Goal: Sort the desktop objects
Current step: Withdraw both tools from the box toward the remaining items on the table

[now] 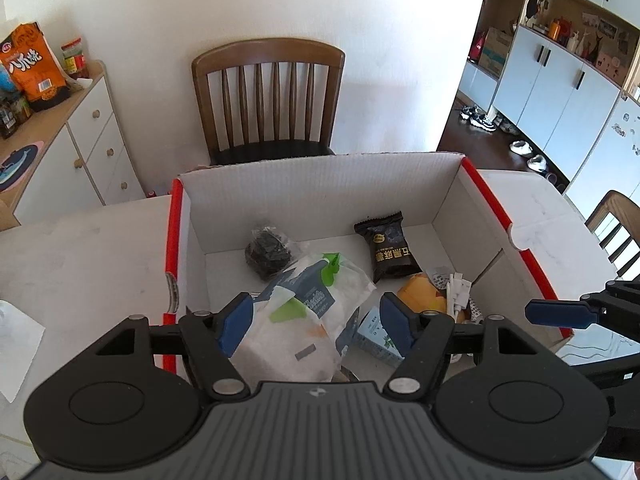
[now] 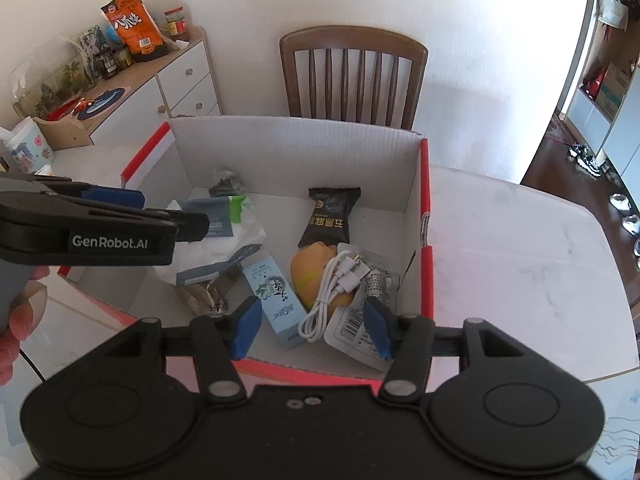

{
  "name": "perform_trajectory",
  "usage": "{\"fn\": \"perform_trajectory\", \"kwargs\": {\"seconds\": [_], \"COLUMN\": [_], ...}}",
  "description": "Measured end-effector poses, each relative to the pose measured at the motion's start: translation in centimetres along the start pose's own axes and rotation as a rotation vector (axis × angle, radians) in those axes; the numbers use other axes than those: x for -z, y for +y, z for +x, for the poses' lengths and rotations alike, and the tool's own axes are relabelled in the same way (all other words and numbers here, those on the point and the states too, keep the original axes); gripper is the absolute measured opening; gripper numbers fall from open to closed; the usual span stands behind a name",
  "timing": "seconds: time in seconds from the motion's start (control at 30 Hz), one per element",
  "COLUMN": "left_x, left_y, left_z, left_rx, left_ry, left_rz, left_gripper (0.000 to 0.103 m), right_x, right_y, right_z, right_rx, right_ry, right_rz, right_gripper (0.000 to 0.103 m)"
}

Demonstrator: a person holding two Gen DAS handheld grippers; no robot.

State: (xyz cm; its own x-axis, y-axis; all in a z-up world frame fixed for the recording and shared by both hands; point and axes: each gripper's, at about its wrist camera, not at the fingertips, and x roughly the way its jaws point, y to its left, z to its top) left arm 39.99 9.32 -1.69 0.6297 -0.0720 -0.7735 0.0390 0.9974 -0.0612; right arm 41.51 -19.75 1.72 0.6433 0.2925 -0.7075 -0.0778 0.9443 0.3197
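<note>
White tabletop (image 2: 520, 240), red-edged box (image 1: 486, 192): both left gripper (image 1: 316, 320) and right gripper (image 2: 312, 326) gape empty; lower squarely over one item before pinching

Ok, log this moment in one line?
left gripper: open over white plastic packet | right gripper: open above coiled white cable | both over red-edged cardboard box

White packet (image 1: 292, 332) hides the box floor (image 1: 224, 276) (label print blurred); silvery item (image 2: 208, 294) unidentifiable.
</note>
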Motion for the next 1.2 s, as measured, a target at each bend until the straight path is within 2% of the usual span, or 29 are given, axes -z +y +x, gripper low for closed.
{"fn": "perform_trajectory", "kwargs": {"seconds": [0.73, 1.1, 1.2], "left_x": [3.5, 6.4, 7.5], "left_y": [-1.8, -3.6, -4.1], "left_z": [-6.9, -10.3, -11.1], "left_rx": [-0.012, 0.004, -0.020], "left_ry": [-0.047, -0.061, -0.069], "left_rz": [0.027, 0.036, 0.045], "left_gripper": [0.069, 0.069, 0.069], "right_x": [3.1, 6.6, 7.7], "right_y": [0.9, 1.1, 1.1], "right_z": [-6.1, -9.6, -10.5], "right_rx": [-0.049, -0.097, -0.110], "right_ry": [-0.060, -0.071, -0.074], "right_rz": [-0.016, -0.036, -0.033], "right_gripper": [0.061, 0.063, 0.063]}}
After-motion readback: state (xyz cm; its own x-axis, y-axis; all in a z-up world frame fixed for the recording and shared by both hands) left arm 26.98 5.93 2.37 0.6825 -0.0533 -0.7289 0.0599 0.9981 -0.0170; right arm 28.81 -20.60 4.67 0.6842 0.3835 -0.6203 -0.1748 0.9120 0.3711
